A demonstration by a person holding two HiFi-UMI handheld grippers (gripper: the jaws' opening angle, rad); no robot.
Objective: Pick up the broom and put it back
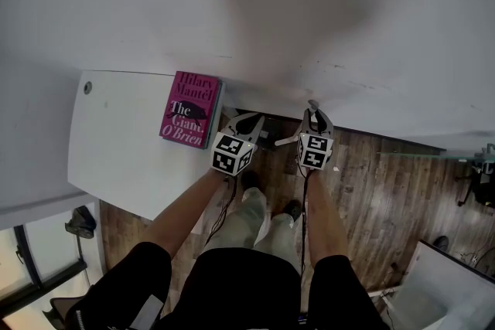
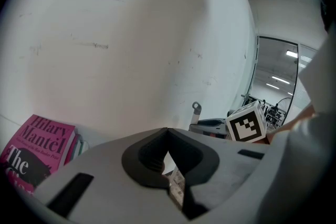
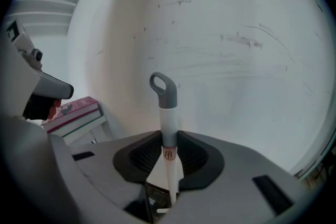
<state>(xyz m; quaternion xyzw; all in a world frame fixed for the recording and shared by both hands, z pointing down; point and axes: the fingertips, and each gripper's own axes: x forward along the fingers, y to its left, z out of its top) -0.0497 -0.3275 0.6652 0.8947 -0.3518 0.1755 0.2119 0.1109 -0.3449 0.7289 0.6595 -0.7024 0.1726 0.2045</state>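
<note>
Could not find the head of the broom in any view; saw only its white handle with a grey loop at the top, the lower length lost beneath the right gripper and the person's legs; could not tell whether the foot of the broom touched the wood floor. Made out a dark shape on that floor between the two grippers but could not name it; found the near left corner of the tabletop cut off by a pale band, and the clutter at the far right too small to read.

Faced a bare white wall at close range, both grippers just short of it; had the tabletop's right edge just beside the left gripper, with a pink book lying at the tabletop's far right corner, against the wall; had open floor to the right of the right gripper.

Grasped the broom upright in the right gripper, jaws parted only by the handle's width and clenched on the white shaft just below the grey cap, the loop rising past the fingertips toward the wall; found the broom thus off the tabletop's right edge, near the foot of the wall. Carried nothing in the left gripper; jaws clenched, tips touching, nothing between the pads.
</note>
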